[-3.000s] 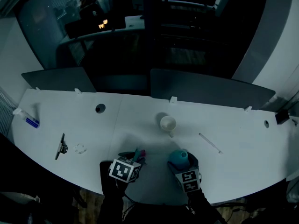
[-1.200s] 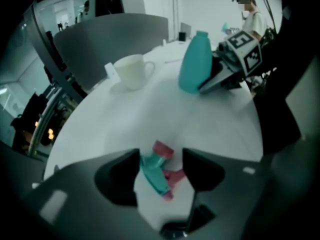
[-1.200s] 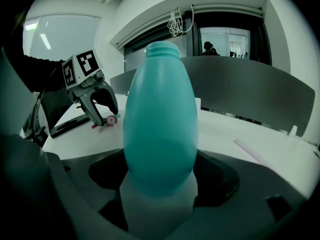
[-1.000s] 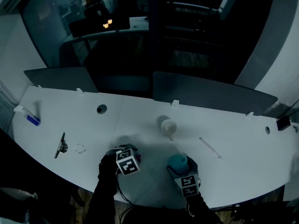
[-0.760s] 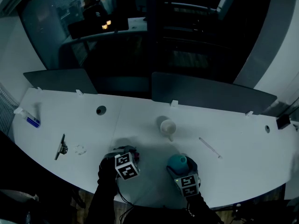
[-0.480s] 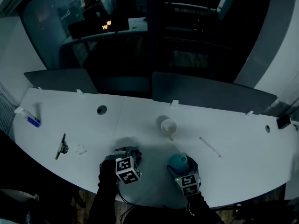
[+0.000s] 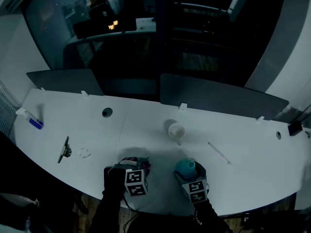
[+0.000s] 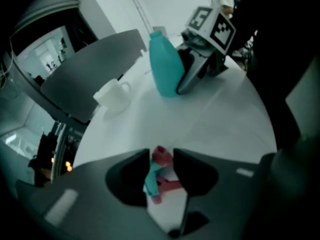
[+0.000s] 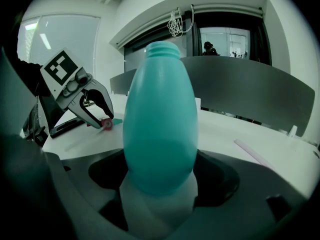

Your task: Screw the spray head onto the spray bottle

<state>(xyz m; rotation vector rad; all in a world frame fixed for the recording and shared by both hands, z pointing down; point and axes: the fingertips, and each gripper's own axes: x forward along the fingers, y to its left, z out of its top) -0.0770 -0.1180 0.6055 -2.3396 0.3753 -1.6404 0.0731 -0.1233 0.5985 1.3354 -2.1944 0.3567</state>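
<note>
A teal spray bottle (image 9: 160, 119) stands upright on the white table (image 7: 146, 130) with its threaded neck bare, and my right gripper (image 9: 160, 184) is shut on its lower body. In the head view the bottle (image 7: 185, 168) is near the front edge. The pink and teal spray head (image 8: 156, 181) lies low on the table between the jaws of my left gripper (image 8: 161, 156). The pads touch it on both sides while the jaws are opening slightly. From the right gripper view the left gripper (image 9: 102, 121) sits left of the bottle, apart from it.
A white cup (image 7: 176, 129) stands behind the bottle. A thin white tube (image 7: 218, 152) lies to the right. A black tool (image 7: 63, 150) and a small blue-labelled bottle (image 7: 30, 120) lie far left. Grey divider panels (image 7: 218, 98) line the table's back.
My left gripper has drawn back toward the table's front edge and turned, its marker cube now nearer me. The right gripper and the bottle have stayed still.
</note>
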